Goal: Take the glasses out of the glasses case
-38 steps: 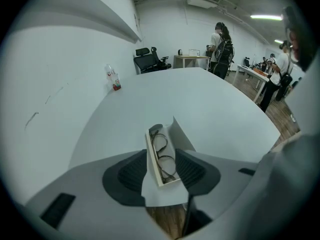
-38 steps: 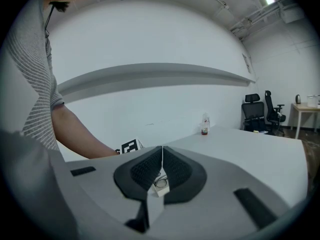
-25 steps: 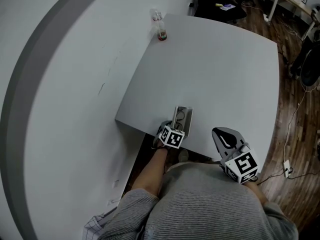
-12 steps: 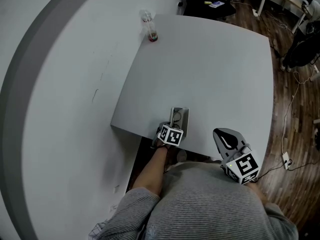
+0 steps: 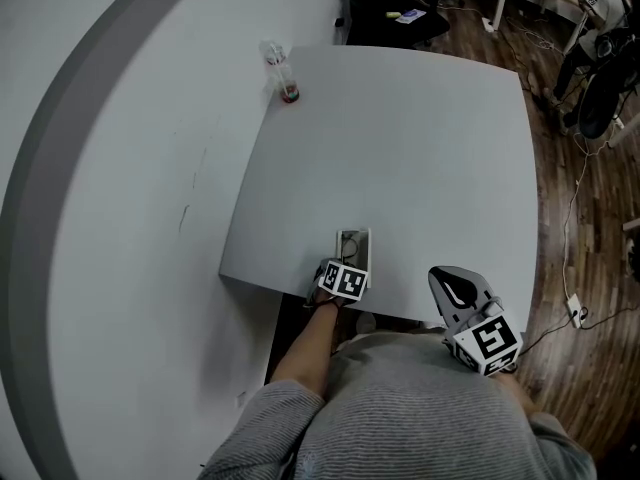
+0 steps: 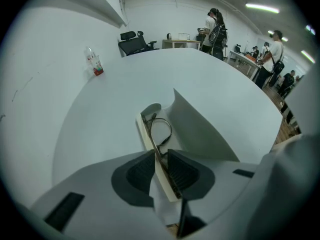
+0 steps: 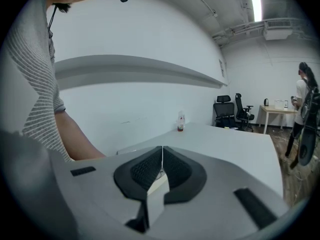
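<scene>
Two grippers, both near the table's point(image 5: 420, 138) close edge. The L gripper point(image 6: 160, 159) points steeply down at the glasses case point(image 6: 200, 129). The case sits open on the grey table, right by that edge, w/ its lid tipped up on the right side. The glasses point(image 6: 161, 131) lie inside it, thin dark wire, up against the left wall of the case.

L jaws are closing. Btw the two black pads is the case's left wall, and one thin arm of the glasses runs along it on the inner side. The pads look tight on that wall. Can't tell if the wire itself is pinched too.

The R gripper point(image 7: 162, 156) is off to the right of the case, not touching it, held above the table edge and pointing a bit down. Its jaws are pressed together w/ only a thin line left, nothing btw them. A pale bit of the case shows below its pads, further back.

A small bottle point(image 5: 280, 73) w/ a red bottom stands at the far left corner of the table, well apart from the case. Past the table is a black office chair point(image 6: 132, 41), and a few people point(image 6: 272, 51) stand far back in the room
</scene>
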The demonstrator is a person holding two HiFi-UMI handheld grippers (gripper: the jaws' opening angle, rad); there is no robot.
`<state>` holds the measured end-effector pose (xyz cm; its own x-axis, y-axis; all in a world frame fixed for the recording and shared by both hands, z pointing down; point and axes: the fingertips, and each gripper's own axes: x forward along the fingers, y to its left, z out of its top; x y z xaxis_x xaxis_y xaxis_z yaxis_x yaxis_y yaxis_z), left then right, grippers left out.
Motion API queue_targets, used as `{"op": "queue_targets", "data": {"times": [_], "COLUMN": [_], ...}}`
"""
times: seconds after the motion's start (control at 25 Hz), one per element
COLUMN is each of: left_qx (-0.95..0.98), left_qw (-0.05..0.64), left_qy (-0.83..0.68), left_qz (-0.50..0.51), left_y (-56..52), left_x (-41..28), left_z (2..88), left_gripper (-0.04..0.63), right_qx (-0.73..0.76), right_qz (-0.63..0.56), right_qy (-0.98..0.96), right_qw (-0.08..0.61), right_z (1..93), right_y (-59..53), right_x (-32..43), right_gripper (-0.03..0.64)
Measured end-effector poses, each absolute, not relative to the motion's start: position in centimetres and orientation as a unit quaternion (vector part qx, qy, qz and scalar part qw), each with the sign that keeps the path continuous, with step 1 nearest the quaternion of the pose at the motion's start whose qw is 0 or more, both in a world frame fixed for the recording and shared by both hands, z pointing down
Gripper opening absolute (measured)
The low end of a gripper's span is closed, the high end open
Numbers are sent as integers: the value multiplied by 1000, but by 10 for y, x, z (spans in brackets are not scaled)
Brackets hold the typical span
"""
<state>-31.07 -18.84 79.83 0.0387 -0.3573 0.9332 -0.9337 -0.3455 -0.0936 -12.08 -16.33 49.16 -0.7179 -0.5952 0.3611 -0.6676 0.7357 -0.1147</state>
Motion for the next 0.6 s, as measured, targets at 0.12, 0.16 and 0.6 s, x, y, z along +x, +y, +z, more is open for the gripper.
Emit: {"op": "queue_targets", "data": {"times": [0.12,0.16,0.6], "left_qx": [658,660,685], "left_qw": [284,283,271], "left_qy": [-482,-479,-475], "left_qz": [504,505,481], "left_y": [-190,-191,-199], "left_x": [-310,-310,-308], "left_z": [800,799,779], "left_gripper": [86,79,25], "right_qx": [355,359,388], "right_qz": [120,121,119], "right_qy": [-915,-914,-904], "right_qw": [149,148,135], "right_z": [492,492,487], "right_y": [-163,-163,-161], "right_x": [-119,-118,-108], "right_gripper": [14,14,14]}}
